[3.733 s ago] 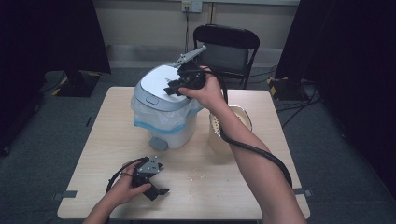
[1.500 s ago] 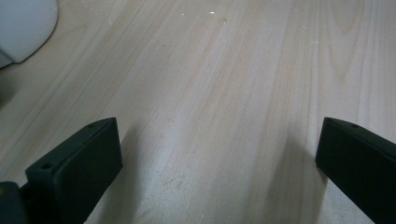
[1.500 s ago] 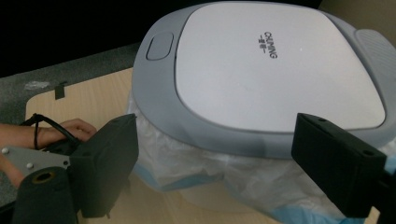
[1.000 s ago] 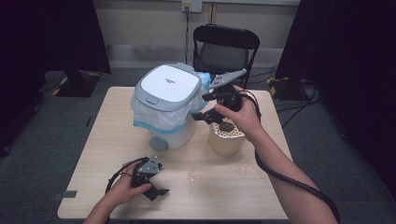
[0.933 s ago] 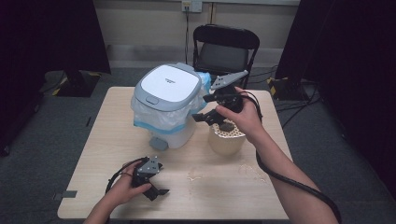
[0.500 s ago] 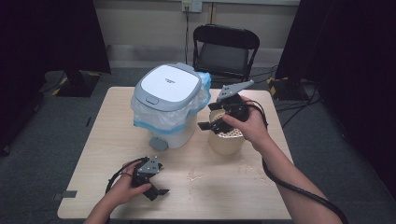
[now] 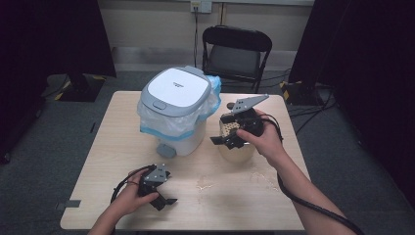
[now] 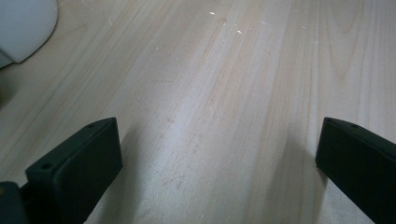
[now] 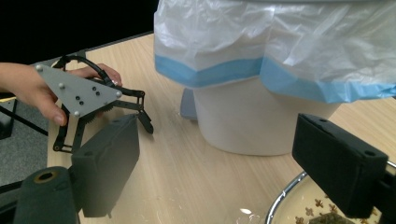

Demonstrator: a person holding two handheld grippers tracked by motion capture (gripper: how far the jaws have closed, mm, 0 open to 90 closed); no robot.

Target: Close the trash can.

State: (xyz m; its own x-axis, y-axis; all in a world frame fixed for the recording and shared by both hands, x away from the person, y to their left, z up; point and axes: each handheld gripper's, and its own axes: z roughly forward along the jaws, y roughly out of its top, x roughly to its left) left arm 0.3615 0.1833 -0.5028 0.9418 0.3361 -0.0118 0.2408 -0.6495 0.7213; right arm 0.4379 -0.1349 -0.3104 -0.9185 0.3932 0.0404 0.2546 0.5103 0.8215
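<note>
High view: the left gripper (image 7: 164, 198) rests on the pale wooden table (image 7: 98, 147) nearer than the bin, jaws wide, holding nothing. Farther off, just right of the white round pedal bin (image 7: 176, 115) with its blue-edged plastic liner, the right gripper (image 7: 221, 141) hangs wide-jawed and empty over the round metal-rimmed bowl (image 7: 237, 152), pointing toward the bin.

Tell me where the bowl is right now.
In the high view the bowl sits on the table's right half, just right of the white bin, under the right gripper.
</note>
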